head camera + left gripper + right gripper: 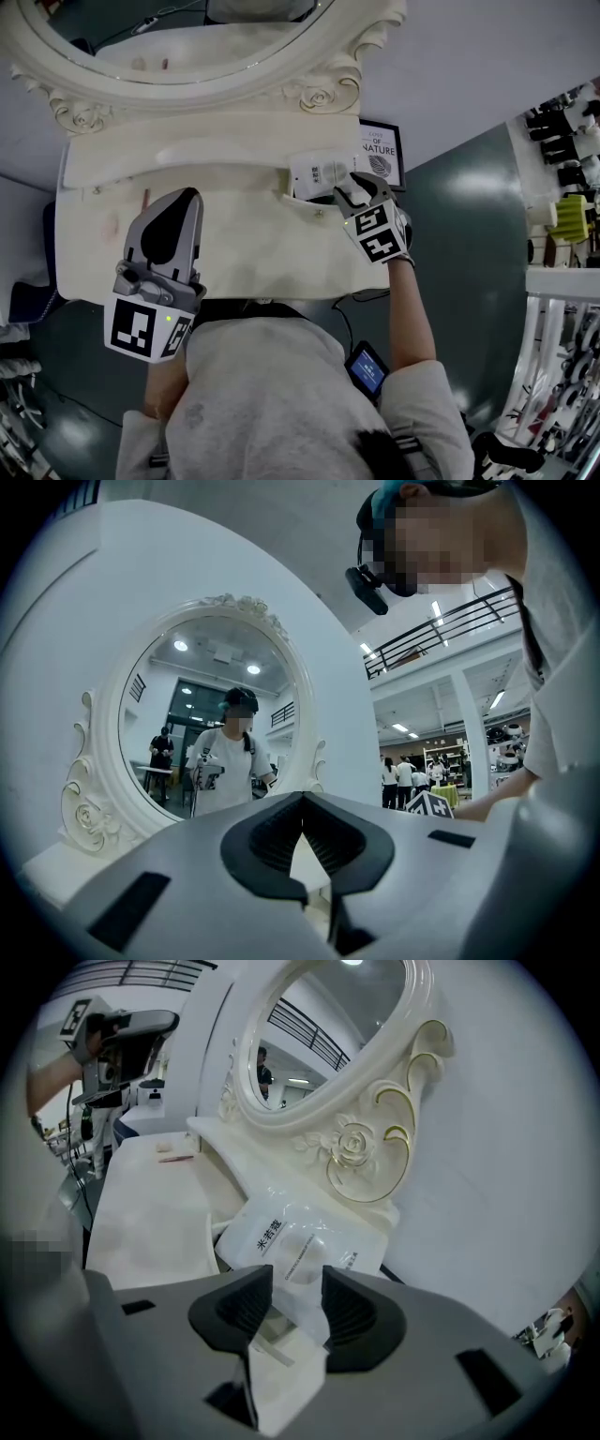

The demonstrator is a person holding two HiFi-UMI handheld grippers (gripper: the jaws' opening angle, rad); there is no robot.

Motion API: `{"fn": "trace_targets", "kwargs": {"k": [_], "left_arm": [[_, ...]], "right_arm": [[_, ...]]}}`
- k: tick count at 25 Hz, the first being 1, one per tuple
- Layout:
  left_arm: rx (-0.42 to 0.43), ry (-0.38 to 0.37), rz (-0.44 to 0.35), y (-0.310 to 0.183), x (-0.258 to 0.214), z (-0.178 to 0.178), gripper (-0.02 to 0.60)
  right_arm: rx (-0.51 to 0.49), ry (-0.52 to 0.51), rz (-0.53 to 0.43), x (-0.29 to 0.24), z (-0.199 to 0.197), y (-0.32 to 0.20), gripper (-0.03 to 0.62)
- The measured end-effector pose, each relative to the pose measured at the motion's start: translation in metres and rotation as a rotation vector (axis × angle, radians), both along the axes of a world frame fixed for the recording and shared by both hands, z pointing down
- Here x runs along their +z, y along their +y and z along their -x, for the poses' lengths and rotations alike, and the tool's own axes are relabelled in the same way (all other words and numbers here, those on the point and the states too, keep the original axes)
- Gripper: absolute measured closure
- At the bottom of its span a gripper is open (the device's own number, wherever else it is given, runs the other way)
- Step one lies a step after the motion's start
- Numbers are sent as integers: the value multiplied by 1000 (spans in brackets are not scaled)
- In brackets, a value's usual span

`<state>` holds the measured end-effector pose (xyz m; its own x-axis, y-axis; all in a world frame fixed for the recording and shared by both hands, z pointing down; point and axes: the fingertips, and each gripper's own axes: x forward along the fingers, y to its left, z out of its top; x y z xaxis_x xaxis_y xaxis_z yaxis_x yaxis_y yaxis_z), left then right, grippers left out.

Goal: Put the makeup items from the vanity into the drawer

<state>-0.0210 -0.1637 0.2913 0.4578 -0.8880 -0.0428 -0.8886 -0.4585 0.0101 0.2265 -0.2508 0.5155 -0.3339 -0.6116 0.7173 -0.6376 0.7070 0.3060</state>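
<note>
A white sachet (314,173) with dark print lies tilted over the open drawer (298,200) at the vanity's right end. In the right gripper view the sachet (291,1241) runs down between the jaws. My right gripper (343,193) (297,1283) is open, its pads apart on either side of the sachet and not pressing it. A thin reddish stick (145,199) (176,1158) lies on the vanity top (244,248) to the left. My left gripper (183,199) (302,803) hovers over the vanity's left front, shut with nothing in it.
An oval mirror (187,37) in a carved white frame (361,1152) stands at the back of the vanity. A framed sign (380,150) leans against the wall to the right. Shelves with goods (562,141) line the far right.
</note>
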Motion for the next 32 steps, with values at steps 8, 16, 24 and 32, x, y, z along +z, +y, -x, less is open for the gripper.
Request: {"fn": "trace_targets", "kwargs": {"k": [8,16,24,32], "left_arm": [[-20,-10,-10,6,-2,5,566],[-35,-9,-26,16,-9,21,566],[-30,-2,-32,37,-13,45,566],[-5,12,-39,60,-19,70,566]], "right_arm": [[-13,-108,-37,-20,18,7,560],[56,-245,-49,-28,40,22,568],[150,-423,-76,-49,66,42,566],[199,-553,-163,-89,96,75,566]]}}
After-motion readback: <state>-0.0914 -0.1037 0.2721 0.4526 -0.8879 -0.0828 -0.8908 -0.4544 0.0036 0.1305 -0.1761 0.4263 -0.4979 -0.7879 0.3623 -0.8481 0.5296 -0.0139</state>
